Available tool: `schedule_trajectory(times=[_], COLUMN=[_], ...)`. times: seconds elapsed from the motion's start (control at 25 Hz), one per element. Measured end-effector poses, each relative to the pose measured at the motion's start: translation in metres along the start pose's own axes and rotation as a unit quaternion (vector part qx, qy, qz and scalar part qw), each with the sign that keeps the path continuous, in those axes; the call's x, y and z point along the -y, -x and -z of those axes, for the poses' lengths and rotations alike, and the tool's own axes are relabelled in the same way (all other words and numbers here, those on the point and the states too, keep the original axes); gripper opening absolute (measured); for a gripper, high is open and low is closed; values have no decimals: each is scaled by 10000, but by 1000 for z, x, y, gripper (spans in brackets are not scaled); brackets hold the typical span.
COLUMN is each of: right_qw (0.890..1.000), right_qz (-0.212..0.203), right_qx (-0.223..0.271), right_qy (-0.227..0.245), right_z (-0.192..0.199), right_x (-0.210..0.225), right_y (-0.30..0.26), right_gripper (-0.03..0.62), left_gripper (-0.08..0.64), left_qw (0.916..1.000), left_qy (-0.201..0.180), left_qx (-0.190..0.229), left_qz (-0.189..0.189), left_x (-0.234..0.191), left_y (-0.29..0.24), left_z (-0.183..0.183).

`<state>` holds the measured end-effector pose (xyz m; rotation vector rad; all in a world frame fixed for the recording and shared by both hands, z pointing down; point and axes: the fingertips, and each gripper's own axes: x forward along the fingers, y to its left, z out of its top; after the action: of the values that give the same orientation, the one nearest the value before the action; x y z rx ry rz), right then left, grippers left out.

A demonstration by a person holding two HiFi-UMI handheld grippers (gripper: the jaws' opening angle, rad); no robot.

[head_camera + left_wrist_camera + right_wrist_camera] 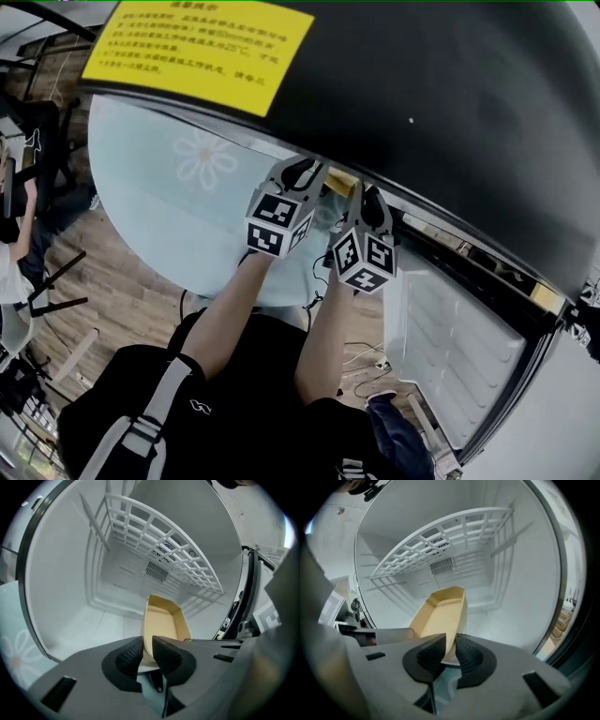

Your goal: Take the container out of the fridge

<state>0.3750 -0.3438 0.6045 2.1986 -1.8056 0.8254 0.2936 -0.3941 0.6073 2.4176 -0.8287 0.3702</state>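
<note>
Container (165,620), a beige open tray, sits inside the fridge (65,597) under its wire shelf (164,545), left tool (148,645) and right tool (450,642) each clamped on a side wall, so the grasp looks made and next comes a level, joint pull outward.

A yellow label (199,39) lies on the black top of the fridge (450,122), toward its left end. It carries a heading and several lines of dark Chinese print, all too small and blurred to read. Nothing else is legible.
</note>
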Motion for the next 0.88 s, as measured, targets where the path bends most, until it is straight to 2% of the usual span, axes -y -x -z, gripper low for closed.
schedule_trajectory(times=[0.12, 0.28, 0.48, 0.64, 0.88], right_qw=[10000, 9999, 9986, 9963, 9892], right_qz=[-37, -127, -475, -755, -1201], right_qx=[41, 39, 220, 400, 831], right_qy=[-19, 1, -23, 1, 102], right_z=[-9, -5, -5, -6, -15], right_x=[0, -9, -26, -43, -55], right_y=[7, 31, 53, 90, 150], right_gripper=[46, 48, 51, 51, 52], left_gripper=[40, 37, 41, 41, 40], left_qw=[9997, 9989, 9974, 9970, 9941], left_qy=[-184, -352, -532, -574, -714], left_qx=[-161, -276, -287, -93, 601], left_qz=[-57, -122, -397, -512, -558], left_x=[2, 12, 18, 34, 77], left_y=[5, 27, 58, 98, 158], left_z=[-2, 1, -5, -8, -21])
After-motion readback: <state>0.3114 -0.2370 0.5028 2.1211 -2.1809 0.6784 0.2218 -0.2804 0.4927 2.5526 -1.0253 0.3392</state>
